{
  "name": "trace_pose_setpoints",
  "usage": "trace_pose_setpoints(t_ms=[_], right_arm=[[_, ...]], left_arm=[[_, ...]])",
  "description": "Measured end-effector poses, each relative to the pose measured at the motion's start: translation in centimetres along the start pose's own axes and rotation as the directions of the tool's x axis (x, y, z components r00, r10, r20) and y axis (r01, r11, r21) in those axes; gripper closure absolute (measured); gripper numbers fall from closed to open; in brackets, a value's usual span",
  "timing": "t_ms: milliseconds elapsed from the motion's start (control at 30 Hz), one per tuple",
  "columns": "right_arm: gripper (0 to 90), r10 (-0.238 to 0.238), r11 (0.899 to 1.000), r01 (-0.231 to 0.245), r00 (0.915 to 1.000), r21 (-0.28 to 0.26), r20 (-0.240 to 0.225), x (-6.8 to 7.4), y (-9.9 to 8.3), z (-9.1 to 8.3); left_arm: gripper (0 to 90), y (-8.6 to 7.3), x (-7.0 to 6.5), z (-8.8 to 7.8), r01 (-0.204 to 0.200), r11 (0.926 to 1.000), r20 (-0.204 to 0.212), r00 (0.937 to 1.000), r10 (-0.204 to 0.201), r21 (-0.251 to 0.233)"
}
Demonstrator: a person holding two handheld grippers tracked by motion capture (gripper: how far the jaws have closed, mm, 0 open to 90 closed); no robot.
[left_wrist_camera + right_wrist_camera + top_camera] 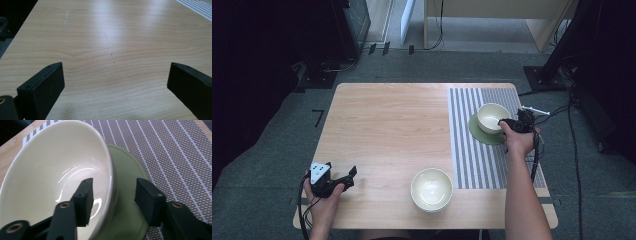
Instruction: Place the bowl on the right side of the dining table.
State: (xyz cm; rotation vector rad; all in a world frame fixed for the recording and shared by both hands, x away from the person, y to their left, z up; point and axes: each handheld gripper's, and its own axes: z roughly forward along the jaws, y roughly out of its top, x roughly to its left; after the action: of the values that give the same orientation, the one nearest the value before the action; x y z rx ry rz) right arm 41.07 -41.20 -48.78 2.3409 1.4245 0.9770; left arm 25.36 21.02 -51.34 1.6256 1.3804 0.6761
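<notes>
Landmark: the striped placemat [484, 145], which covers the right part of the wooden bench [387, 125].
Cream bowl: the cream bowl [492, 117] stands on the far part of the placemat, on a green saucer [482, 134].
Green saucer: it lies flat on the placemat, its rim showing around the near and left sides of the bowl; in the right gripper view the bowl [60, 182] sits on the saucer [127, 195].
Right gripper: the right gripper [113, 197] is over the placemat's far right part, at the bowl's right rim.
Right jaws: partly open and straddling the bowl's rim, one jaw inside the bowl and one outside; a gap shows between the outer jaw and the bowl's wall, so they do not clamp it.
Second bowl: a second cream bowl [431, 189] stands on bare wood just left of the placemat's near left corner.
Left gripper: the left gripper [343, 179] is well to the left of the placemat, low over the bench near its near left corner.
Left jaws: wide open, with nothing but bare wood between them in the left gripper view [115, 85].
</notes>
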Motion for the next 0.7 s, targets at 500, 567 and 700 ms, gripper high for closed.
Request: trace_pose_setpoints(t_ms=[500, 567, 700], right_arm=[[25.6, -0.162, 0.983, 0.163, 0.9867, -0.09, 0.02, 0.0, -1.1, -1.4], [21.5, -0.191, 0.977, 0.192, 0.9814, -0.094, 0.018, 0.0, -1.4, -1.5], [14.0, -0.198, 0.974, 0.197, 0.9803, -0.113, 0.009, 0.1, -2.0, -1.7]], left_arm=[[1.0, 0.0, 0.1, 0.0, 0.01, 0.9999, -0.002, 0.9999, -0.01, 0.001], [1.0, 0.0, 0.1, 0.0, 0.011, 0.9999, -0.001, 0.9999, -0.011, 0.001], [1.0, 0.0, 0.2, 0.0, 0.018, 0.9998, -0.001, 0.9998, -0.018, -0.001]])
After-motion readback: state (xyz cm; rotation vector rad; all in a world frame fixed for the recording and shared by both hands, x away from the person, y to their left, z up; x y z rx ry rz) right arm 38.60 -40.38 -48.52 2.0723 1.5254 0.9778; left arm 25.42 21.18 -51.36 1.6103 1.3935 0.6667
